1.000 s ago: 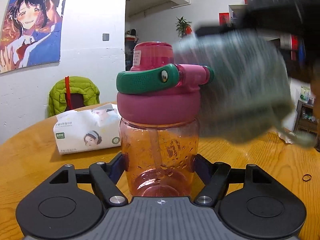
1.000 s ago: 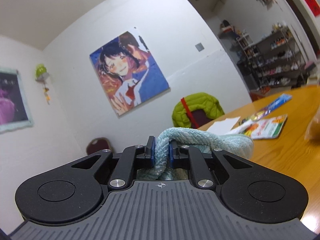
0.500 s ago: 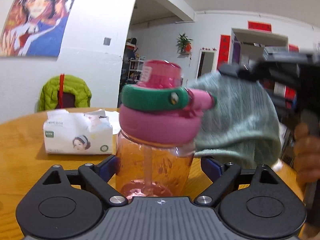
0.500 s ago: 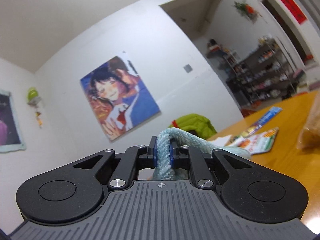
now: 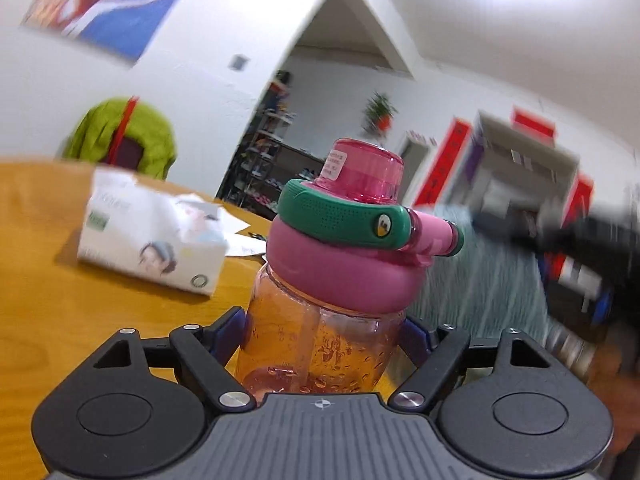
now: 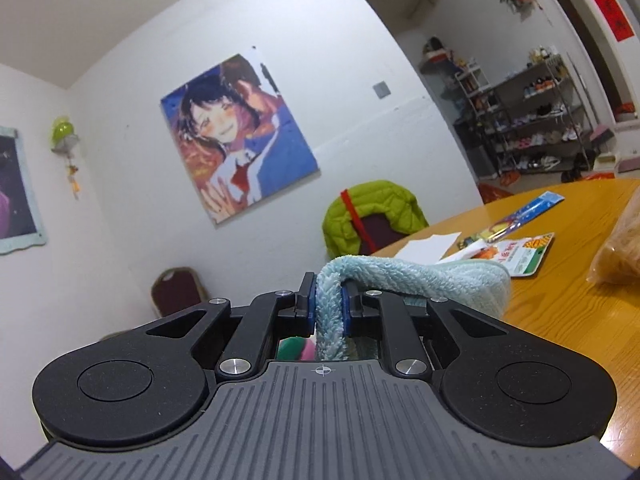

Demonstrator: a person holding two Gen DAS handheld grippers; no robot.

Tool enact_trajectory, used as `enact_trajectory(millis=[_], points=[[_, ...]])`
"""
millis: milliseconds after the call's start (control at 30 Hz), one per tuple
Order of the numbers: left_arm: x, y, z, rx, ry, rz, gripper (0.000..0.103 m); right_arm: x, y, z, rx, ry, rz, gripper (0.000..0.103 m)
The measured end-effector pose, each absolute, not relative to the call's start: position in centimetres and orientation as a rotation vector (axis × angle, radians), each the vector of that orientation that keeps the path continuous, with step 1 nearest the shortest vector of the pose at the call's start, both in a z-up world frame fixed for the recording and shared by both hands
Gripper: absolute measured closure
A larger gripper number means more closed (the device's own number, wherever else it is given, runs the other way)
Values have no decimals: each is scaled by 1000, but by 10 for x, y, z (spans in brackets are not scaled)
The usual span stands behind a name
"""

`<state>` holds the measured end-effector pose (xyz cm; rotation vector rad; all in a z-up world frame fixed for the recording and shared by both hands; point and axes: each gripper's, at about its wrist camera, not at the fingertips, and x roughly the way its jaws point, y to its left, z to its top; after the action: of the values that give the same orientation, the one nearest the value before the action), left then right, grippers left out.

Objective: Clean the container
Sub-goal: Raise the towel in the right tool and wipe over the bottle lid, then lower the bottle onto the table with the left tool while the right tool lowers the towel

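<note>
While the wooden table (image 5: 48, 312) carries a tissue pack (image 5: 152, 244) at far left, the bottle (image 5: 324, 320) stands tilted, clamped between the left gripper (image 5: 320, 332) fingers. Right of its lid, the right gripper (image 6: 328, 312) pinches a blue cloth (image 6: 420, 280).

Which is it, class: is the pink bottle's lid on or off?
On. The pink lid sits over the bottle neck, its green handle folded around the cap.

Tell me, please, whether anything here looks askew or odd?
The water bottle held by the left gripper leans left rather than upright. Droplets cling inside its wall. Nothing looks spilled or damaged.
</note>
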<state>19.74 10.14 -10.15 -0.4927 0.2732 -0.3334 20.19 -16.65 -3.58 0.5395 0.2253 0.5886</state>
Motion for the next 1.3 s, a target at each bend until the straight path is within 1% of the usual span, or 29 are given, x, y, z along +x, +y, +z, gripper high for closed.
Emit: enact_trajectory(millis=[67,200,300,367,400,467,500,533,633,667,700,767,833,933,1033,1133,1200,1300], points=[[200,116,-106,-604,274,-316,26,205,-169,-47,607,237,597,85],[200,127,-112,-705,272,-293,26,237,-170,-94,745,390,639,85],[197,124,-110,-705,265,-284,26,262,-169,-123,786,598,667,85],[195,123,-109,-701,261,-281,26,277,-169,-138,806,736,681,83],[194,124,-110,-708,260,-279,26,277,-168,-138,776,757,658,82],[194,127,-111,-723,259,-275,26,273,-165,-137,697,756,607,69],[194,128,-112,-732,259,-274,26,269,-163,-133,645,735,581,57],[195,130,-113,-740,259,-272,26,267,-157,-132,576,720,561,56],[196,134,-115,-759,260,-268,26,259,-136,-130,361,676,505,57],[196,134,-115,-760,260,-268,26,256,-129,-129,290,660,486,61],[196,134,-115,-761,260,-267,26,252,-122,-126,216,647,468,70],[195,135,-115,-767,258,-265,26,246,-112,-121,113,630,442,71],[195,136,-115,-775,256,-260,26,240,-109,-118,101,637,441,76],[194,138,-115,-778,260,-234,28,237,-113,-115,101,679,550,76],[193,141,-117,-796,263,-221,29,229,-103,-111,-19,706,684,74],[192,136,-113,-757,261,-226,29,217,-100,-107,-57,711,733,74],[189,128,-108,-687,253,-224,29,212,-101,-105,-41,718,745,74],[184,112,-102,-554,242,-212,29,206,-108,-106,87,738,858,74]])
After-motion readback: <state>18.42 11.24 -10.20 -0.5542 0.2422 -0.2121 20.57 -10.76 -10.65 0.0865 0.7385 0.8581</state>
